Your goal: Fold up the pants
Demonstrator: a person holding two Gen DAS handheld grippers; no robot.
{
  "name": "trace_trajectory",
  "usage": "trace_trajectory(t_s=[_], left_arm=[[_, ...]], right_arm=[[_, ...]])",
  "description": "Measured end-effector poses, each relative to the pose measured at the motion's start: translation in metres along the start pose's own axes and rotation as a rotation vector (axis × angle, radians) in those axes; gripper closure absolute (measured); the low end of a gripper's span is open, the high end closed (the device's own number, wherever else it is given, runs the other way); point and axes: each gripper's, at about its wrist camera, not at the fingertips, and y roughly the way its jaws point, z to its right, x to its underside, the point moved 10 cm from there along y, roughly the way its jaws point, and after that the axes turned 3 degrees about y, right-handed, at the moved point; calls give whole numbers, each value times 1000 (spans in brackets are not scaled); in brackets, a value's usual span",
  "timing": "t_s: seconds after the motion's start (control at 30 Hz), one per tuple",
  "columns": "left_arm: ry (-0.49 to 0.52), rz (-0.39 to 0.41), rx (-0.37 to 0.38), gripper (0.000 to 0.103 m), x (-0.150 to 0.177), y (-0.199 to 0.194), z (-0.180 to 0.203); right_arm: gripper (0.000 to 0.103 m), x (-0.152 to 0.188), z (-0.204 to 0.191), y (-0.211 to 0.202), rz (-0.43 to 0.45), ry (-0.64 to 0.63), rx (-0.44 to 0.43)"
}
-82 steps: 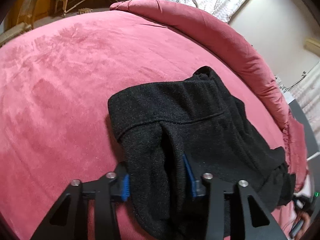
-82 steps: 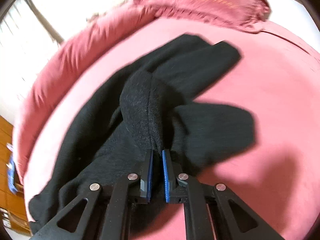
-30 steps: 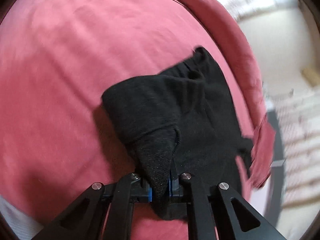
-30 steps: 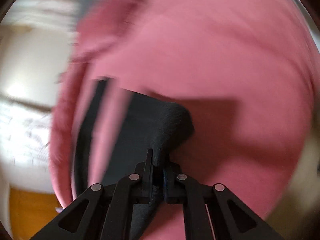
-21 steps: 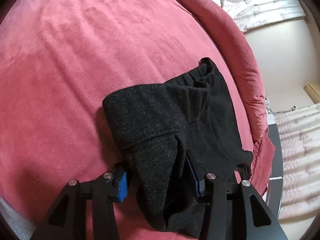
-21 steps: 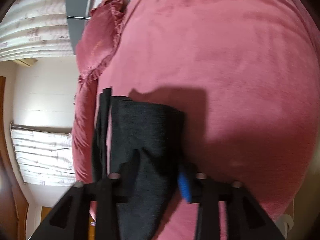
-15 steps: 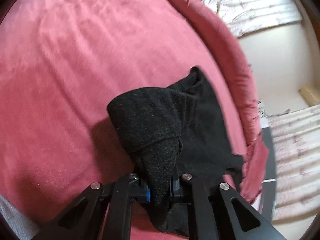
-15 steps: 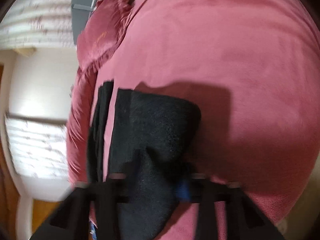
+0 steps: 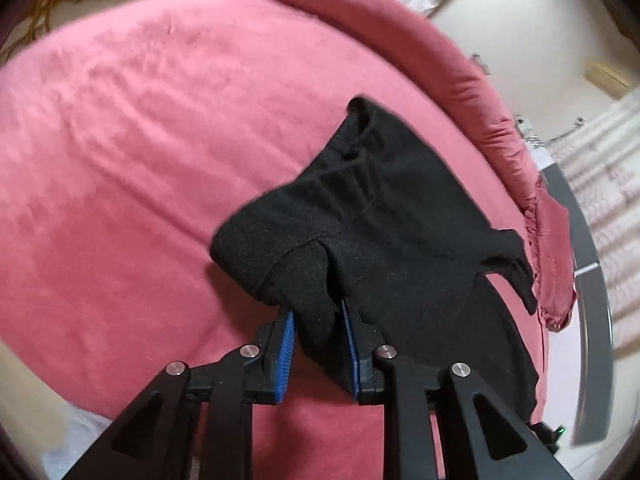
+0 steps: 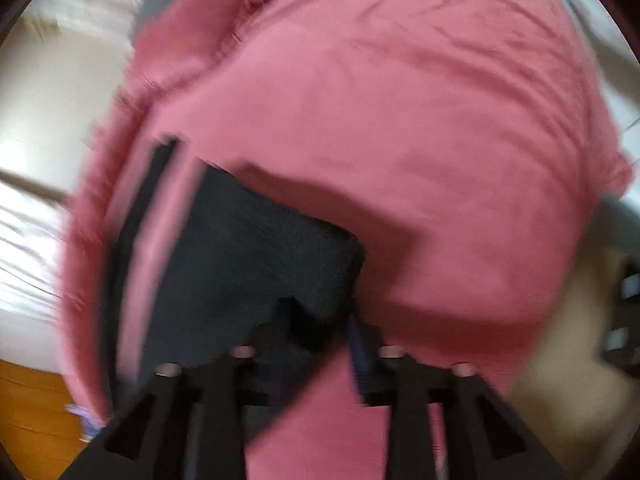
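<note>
Plainly, black pants [image 9: 384, 216], no readable labels

Black pants [image 10: 248, 264] are seen blurred at lower left on a pink bedspread [image 10: 420, 120]; a fold lies between the right gripper's [image 10: 316, 344] just-opening jaws.

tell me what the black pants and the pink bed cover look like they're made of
Black pants: a thick, soft knit or fleece, by the look; matte, with a fuzzy, faintly speckled surface and rounded, bulky folds rather than sharp creases.
Pink bed cover: looks like velvet or a suede-like plush; a short nap shows lighter and darker brushed streaks with a soft sheen. The exact fibre of either cannot be told.
</note>
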Motion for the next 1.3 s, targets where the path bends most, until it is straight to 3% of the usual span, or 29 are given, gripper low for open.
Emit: trace_trajectory(t_s=[0.07, 0.13, 0.23, 0.33, 0.43, 0.57, 0.83, 1.0, 1.07, 1.1, 1.13, 1.2, 1.23, 1.27, 1.3], left_arm=[[21, 60, 7, 62, -13, -19, -2], [64, 150, -65, 40, -35, -40, -7], [124, 193, -74, 38, -64, -42, 9], [229, 180, -60, 37, -88, -16, 44], [317, 136, -114, 38, -107, 21, 65], [363, 34, -139, 38, -126, 86, 88], [334, -68, -289, 37, -173, 177, 69], [358, -82, -298, 27, -178, 201, 68], [424, -70, -340, 37, -179, 203, 71], [462, -67, -348, 49, -178, 203, 76], [483, -67, -350, 60, -177, 202, 80], [491, -61, -326, 70, -179, 194, 87], [487, -45, -309, 72, -182, 189, 91], [480, -18, -282, 73, -189, 180, 94], [469, 8, -253, 74, -197, 172, 98]], right_arm=[[68, -4, -10, -12, 67, -77, 20], [68, -9, -20, -29, 134, -132, 44], [68, -11, -49, -48, 203, -221, 40], [68, 1, -90, -48, 203, -308, -11], [68, 28, -138, -26, 143, -400, -83], [68, 75, -204, 18, 39, -530, -162], [51, 182, -341, 87, -222, -740, -326], [48, 224, -411, 125, -329, -749, -385], [48, 229, -428, 145, -360, -697, -389], [48, 235, -432, 154, -381, -664, -389], [48, 237, -437, 164, -403, -616, -389], [50, 247, -442, 178, -441, -552, -400], [56, 250, -444, 184, -454, -531, -393], [78, 251, -448, 184, -446, -534, -396], [85, 252, -452, 180, -429, -561, -397]])
